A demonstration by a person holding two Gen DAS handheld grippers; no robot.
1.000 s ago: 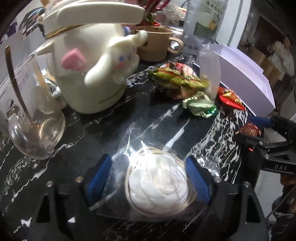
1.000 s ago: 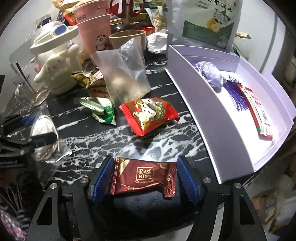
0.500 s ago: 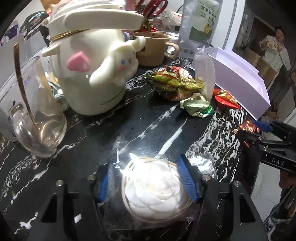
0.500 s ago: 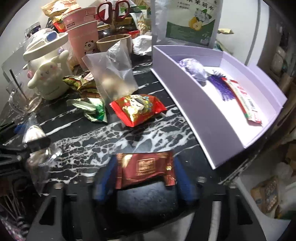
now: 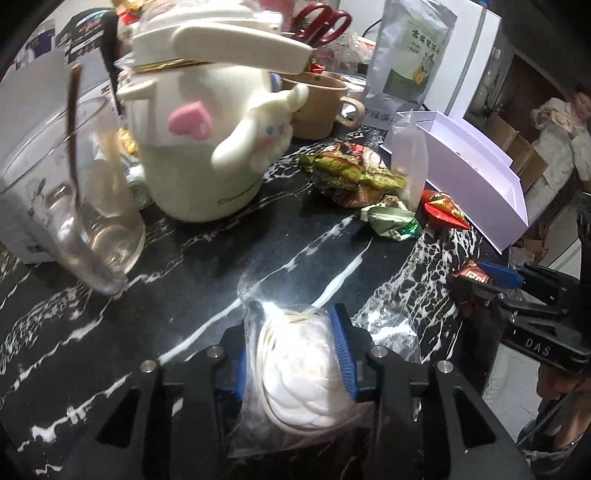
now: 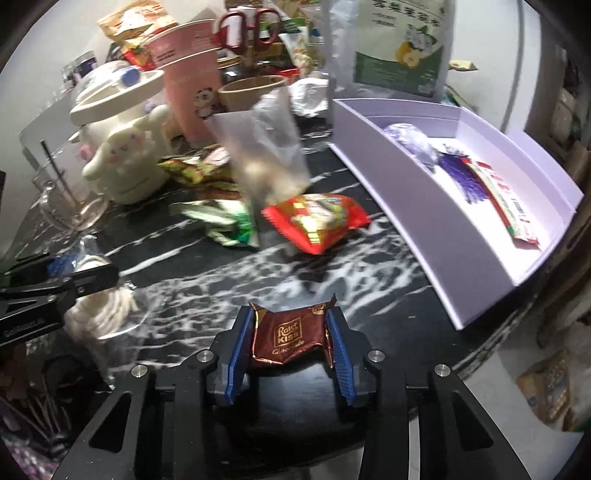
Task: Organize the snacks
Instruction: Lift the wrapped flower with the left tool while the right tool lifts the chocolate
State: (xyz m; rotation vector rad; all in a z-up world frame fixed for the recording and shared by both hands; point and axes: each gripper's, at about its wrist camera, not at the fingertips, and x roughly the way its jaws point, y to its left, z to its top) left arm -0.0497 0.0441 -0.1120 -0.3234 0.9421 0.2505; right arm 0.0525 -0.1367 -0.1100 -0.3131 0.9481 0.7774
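Two grippers are each clamped on a snack: the left gripper (image 5: 295,354) pinches a white pastry in a clear bag (image 5: 299,373) between its blue pads, and the right gripper (image 6: 290,341) squeezes a brown Roter Kiss chocolate (image 6: 286,338) so that the wrapper ends buckle upward. Both hang low over the black marbled tabletop (image 6: 221,273); whether either snack touches it cannot be told. Beyond the chocolate lie a red snack packet (image 6: 317,221) and a green foil packet (image 6: 225,221), with a frosted pouch (image 6: 266,147) standing just behind them and blurred. To the right sits an open lilac box (image 6: 424,221) holding a purple-wrapped sweet (image 6: 406,140), a purple tassel (image 6: 461,173) and a long red-and-white bar (image 6: 506,199). Farther left stand a cream character jar (image 5: 207,140) and a clear glass pitcher (image 5: 85,206) with a stirrer inside. At the back a beige cup (image 6: 251,92), pink cups (image 6: 188,77), red-handled scissors (image 6: 247,26) and a tall pouch (image 6: 391,40) crowd together, partly cut off by the frame
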